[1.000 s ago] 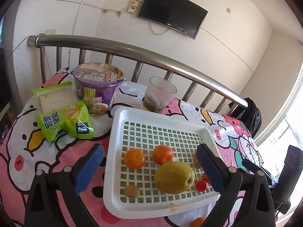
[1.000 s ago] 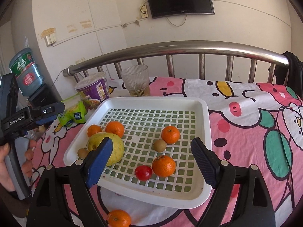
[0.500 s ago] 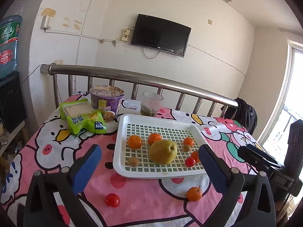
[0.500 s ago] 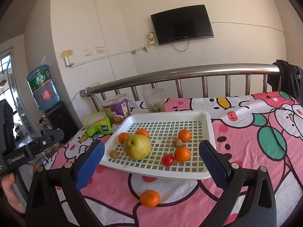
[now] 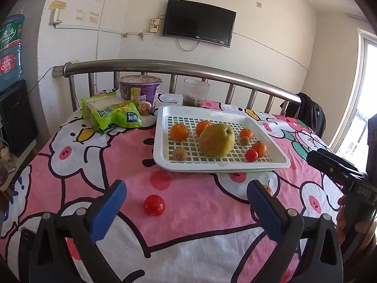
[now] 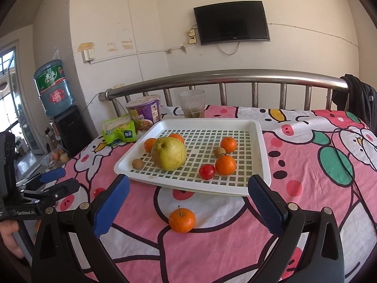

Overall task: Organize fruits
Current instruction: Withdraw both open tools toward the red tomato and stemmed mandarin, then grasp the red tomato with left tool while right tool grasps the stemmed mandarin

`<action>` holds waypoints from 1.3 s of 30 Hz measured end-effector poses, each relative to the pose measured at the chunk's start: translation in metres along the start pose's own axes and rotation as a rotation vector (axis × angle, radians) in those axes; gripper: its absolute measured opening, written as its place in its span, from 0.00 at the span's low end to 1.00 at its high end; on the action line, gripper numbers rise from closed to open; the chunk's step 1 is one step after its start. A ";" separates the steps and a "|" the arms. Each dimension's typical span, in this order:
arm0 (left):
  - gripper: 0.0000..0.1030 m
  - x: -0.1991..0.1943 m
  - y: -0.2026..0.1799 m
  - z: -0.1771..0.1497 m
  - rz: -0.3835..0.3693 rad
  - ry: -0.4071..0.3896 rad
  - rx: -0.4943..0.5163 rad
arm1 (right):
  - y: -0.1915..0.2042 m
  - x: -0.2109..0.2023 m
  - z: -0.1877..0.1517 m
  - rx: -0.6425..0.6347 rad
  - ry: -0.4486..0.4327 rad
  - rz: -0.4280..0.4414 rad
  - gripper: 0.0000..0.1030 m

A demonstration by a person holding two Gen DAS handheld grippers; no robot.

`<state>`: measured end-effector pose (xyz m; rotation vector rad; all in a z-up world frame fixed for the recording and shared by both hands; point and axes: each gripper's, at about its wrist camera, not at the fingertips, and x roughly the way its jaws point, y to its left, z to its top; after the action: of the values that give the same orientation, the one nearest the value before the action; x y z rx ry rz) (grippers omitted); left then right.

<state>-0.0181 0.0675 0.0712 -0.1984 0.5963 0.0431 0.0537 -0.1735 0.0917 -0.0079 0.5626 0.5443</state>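
Observation:
A white slotted tray (image 5: 162,146) (image 6: 264,160) on the pink tablecloth holds a big yellow pear (image 5: 216,140) (image 6: 169,153), several mandarins, two small brown fruits and a red tomato (image 5: 251,155) (image 6: 207,171). A loose red tomato (image 5: 154,205) lies on the cloth in front of the tray, between the open jaws of my left gripper (image 5: 188,210). A loose mandarin (image 6: 182,220) lies between the open jaws of my right gripper (image 6: 188,210); it peeks out behind a left fingertip (image 5: 261,200). Both grippers are empty.
A purple noodle cup (image 5: 140,92), a green snack bag (image 5: 113,114) and a glass (image 5: 196,93) stand behind the tray by a steel rail (image 5: 179,69). A water bottle (image 6: 53,87) stands at the left. The other gripper shows at each view's edge.
Both grippers have pulled back from over the tray toward the table's near edge. The loose tomato and loose mandarin now sit between their open jaws.

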 end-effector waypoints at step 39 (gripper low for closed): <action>0.31 0.077 0.032 -0.026 0.023 0.256 -0.044 | 0.005 0.078 -0.053 -0.083 0.360 0.035 0.41</action>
<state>0.0281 0.0927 0.0008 -0.2413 0.8534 0.0539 0.0803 -0.1390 0.0078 -0.1777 0.8914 0.6048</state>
